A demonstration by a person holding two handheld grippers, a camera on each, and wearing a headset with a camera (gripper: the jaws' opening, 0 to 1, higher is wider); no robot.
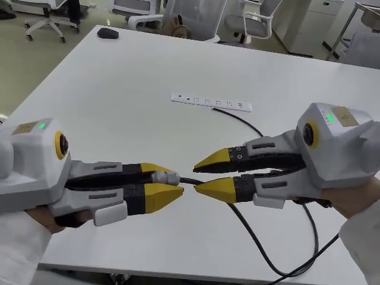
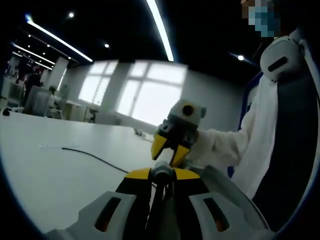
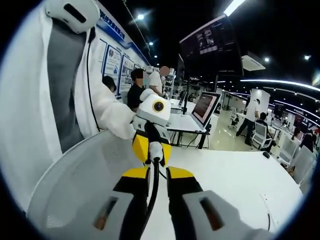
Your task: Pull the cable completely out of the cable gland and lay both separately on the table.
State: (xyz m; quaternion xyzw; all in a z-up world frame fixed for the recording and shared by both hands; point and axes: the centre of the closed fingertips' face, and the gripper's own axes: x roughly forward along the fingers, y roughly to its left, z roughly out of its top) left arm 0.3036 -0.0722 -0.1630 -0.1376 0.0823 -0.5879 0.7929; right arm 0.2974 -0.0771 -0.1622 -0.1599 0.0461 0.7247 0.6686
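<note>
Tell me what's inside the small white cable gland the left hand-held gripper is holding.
A thin black cable enters the open end of the white plastic cable gland, just past the tips of the left hand-held gripper. How far it reaches inside is hidden by the gland's body.

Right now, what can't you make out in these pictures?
- Head view: whether the right gripper pinches the cable or merely straddles it; its jaws hide the contact.
- Head view: how much cable sits inside the cable gland; the left gripper covers it.
- Head view: the cable's far end, cut off by the bottom edge.
</note>
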